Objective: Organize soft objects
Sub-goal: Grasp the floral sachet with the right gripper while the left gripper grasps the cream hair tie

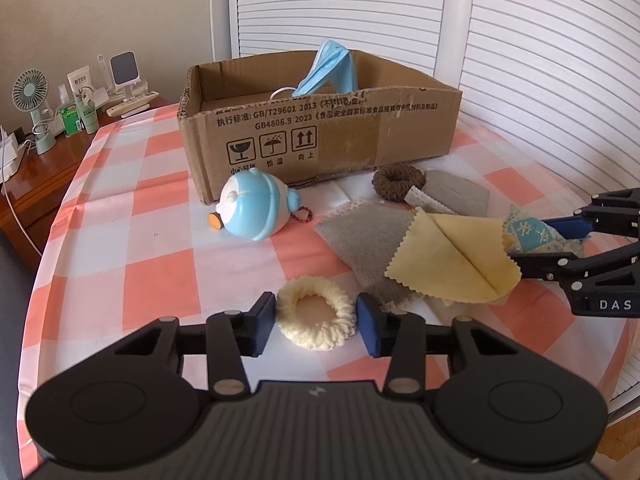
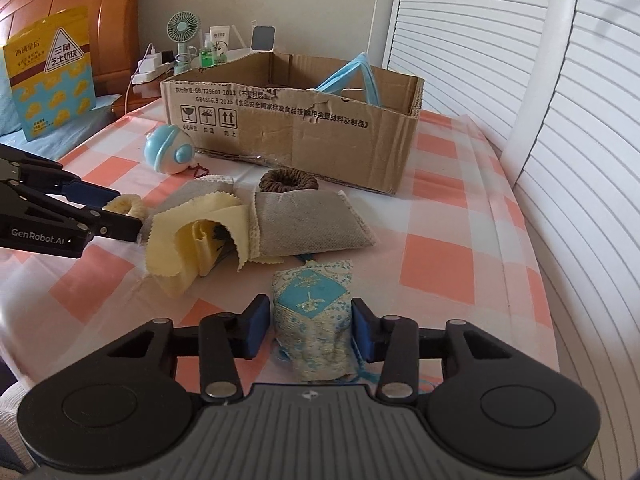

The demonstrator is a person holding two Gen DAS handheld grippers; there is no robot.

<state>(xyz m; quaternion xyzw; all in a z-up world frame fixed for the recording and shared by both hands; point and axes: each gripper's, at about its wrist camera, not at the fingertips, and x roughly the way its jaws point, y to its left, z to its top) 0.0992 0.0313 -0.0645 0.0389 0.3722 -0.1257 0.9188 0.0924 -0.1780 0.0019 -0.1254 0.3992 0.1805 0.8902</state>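
My left gripper point(image 1: 316, 322) has its pads on both sides of a cream scrunchie point(image 1: 316, 312) lying on the checked cloth; it also shows in the right wrist view point(image 2: 126, 206). My right gripper point(image 2: 312, 326) has its pads against both sides of a blue and gold sachet point(image 2: 312, 312), seen also in the left wrist view point(image 1: 532, 234). A yellow cloth point(image 1: 456, 256), grey cloths point(image 1: 364, 232) and a brown scrunchie point(image 1: 398, 182) lie between them. An open cardboard box point(image 1: 320, 136) stands behind, holding a blue face mask point(image 1: 330, 68).
A light blue round toy point(image 1: 256, 210) lies in front of the box's left corner. A wooden side table point(image 1: 36, 160) with a small fan point(image 1: 30, 96) and bottles stands at the left. White slatted doors point(image 1: 540, 60) stand behind. The table edge runs along the right.
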